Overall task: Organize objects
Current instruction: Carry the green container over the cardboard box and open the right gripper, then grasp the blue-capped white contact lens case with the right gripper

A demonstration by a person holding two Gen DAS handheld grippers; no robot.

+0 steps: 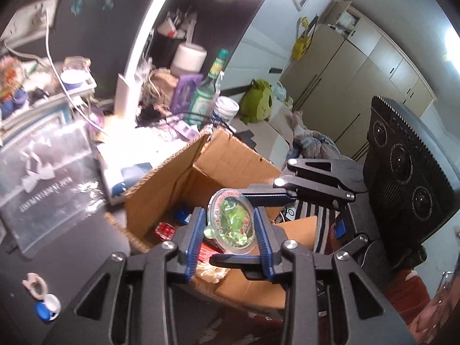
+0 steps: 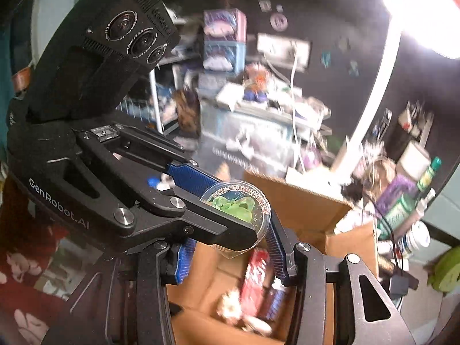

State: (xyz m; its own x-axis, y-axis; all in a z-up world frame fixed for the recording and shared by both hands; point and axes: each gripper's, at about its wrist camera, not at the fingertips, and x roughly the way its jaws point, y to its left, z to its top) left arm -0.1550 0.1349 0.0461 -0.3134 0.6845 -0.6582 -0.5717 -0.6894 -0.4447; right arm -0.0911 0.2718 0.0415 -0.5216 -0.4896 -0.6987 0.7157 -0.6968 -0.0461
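A clear plastic cup with a printed green lid (image 1: pixel 232 221) hangs over an open cardboard box (image 1: pixel 230 166). My left gripper (image 1: pixel 230 235) has its blue pads on both sides of the cup. My right gripper (image 1: pixel 256 230) comes in from the right and its fingers also close on the cup above and below. In the right wrist view the cup (image 2: pixel 238 210) sits between my right gripper's blue pads (image 2: pixel 276 247), with the left gripper (image 2: pixel 218 201) clamped across it. The box (image 2: pixel 302 201) holds a red packet (image 2: pixel 256 276) and other small items.
A cluttered desk stands behind the box with a green bottle (image 1: pixel 207 92), a white tub (image 1: pixel 225 109), a lamp stem (image 1: pixel 135 66) and a clear folder (image 1: pixel 49 166). A blue-and-white cap (image 1: pixel 47 306) lies on the dark tabletop. A green plush (image 1: pixel 257 103) sits at the back.
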